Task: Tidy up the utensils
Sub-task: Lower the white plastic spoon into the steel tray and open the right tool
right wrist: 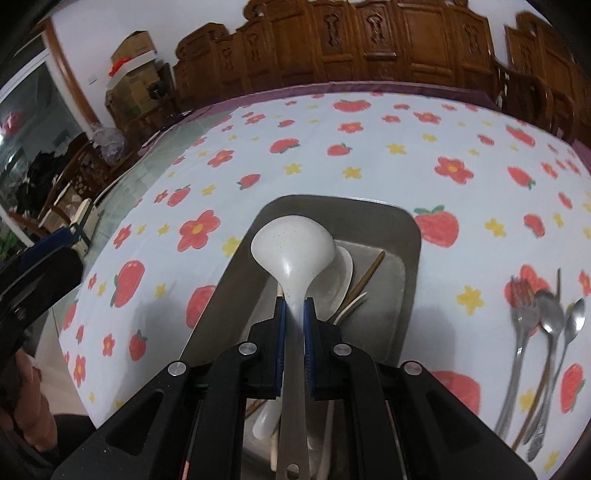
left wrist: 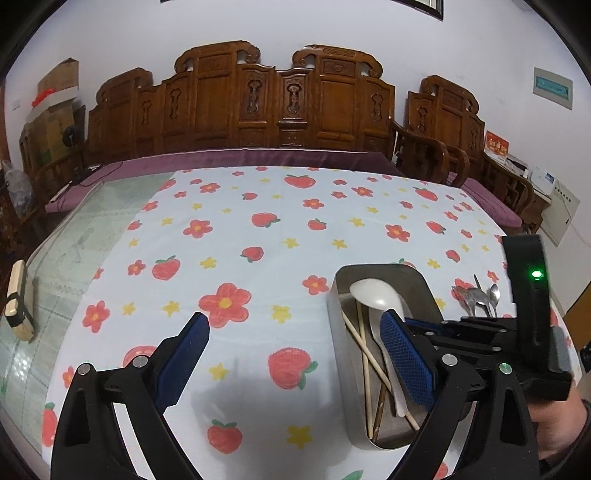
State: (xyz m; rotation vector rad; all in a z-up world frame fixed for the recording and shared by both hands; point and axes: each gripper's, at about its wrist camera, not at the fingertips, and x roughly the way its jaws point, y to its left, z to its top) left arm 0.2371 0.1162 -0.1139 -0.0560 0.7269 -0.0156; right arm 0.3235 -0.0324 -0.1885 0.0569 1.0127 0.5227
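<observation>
This is looking like a living or dining room in a home. A carved wooden bench (left wrist: 280, 107) is standing along the white wall (left wrist: 332, 26), with purple cushions (left wrist: 236, 157) lying on its seat, and a matching armchair (left wrist: 447, 125) is sitting beside it. A tablecloth (left wrist: 258, 236) printed with strawberries and flowers is covering the table. Cardboard boxes (left wrist: 55, 99) are piling up in the corner, and a fan (left wrist: 70, 136) is standing by them. A metal tray (right wrist: 406, 236) is holding spoons and chopsticks, while a fork (right wrist: 519, 332) and steel spoons (right wrist: 554, 325) are lying on the cloth nearby.
</observation>
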